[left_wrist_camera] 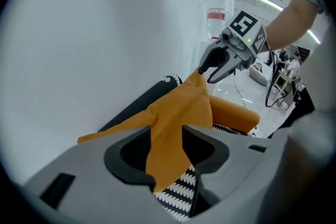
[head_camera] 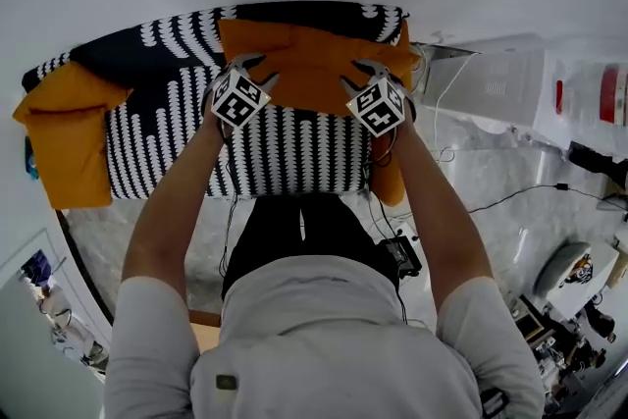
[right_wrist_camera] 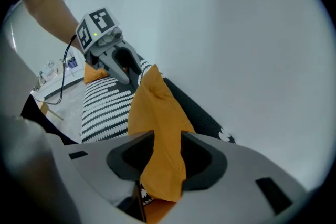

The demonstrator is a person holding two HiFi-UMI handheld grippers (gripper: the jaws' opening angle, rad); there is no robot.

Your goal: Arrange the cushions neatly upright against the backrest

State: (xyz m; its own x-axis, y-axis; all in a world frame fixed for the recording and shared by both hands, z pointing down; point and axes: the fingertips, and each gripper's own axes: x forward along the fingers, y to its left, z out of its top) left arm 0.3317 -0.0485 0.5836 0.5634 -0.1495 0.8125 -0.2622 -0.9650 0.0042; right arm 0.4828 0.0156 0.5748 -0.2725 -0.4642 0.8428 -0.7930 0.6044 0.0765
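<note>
An orange cushion (head_camera: 304,64) is held up over the black-and-white patterned sofa (head_camera: 294,152), in front of its dark backrest (head_camera: 186,39). My left gripper (head_camera: 257,66) is shut on the cushion's left corner, and my right gripper (head_camera: 365,72) is shut on the right corner. In the left gripper view the orange cushion fabric (left_wrist_camera: 178,113) fills the gap of my left gripper (left_wrist_camera: 167,149) and stretches to the right gripper (left_wrist_camera: 210,72). In the right gripper view the same fabric (right_wrist_camera: 157,113) hangs through my right gripper (right_wrist_camera: 167,152), with the left gripper (right_wrist_camera: 131,73) pinching the far corner.
A second orange cushion (head_camera: 69,128) lies over the sofa's left end. Another orange cushion (head_camera: 391,182) sits at the right end. A white wall stands behind the sofa. Cables (head_camera: 510,196) trail over the floor on the right, beside a white table (head_camera: 589,93) with clutter.
</note>
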